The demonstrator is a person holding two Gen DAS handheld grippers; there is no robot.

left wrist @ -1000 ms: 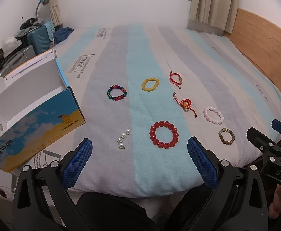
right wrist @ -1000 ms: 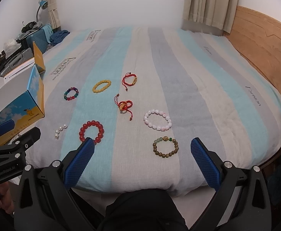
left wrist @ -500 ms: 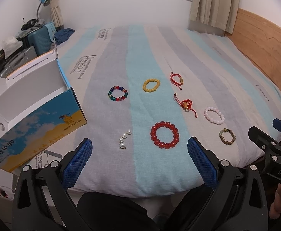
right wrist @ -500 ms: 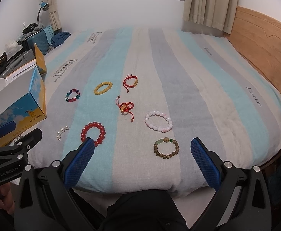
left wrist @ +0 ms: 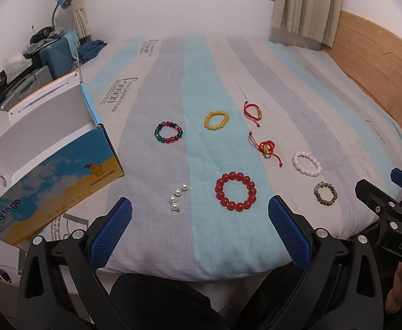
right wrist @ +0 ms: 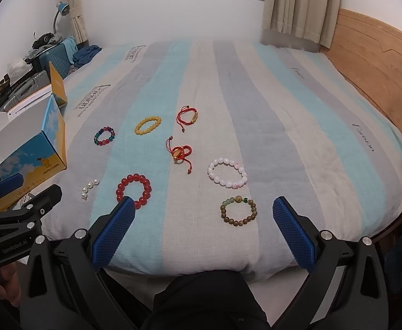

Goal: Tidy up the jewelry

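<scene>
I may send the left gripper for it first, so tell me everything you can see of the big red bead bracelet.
The red bead bracelet is a closed ring of large, round, glossy translucent red beads, looking like glass or resin. It lies flat on the light blue stripe of the bedspread near the front edge, ahead of the left gripper and between the pearl piece and the brown-green bracelet. It touches only the cloth; nothing grips it.

Left gripper [left wrist: 200,221] and right gripper [right wrist: 204,221]: black frames, silver screws, blue knurled pads, white lettering
</scene>
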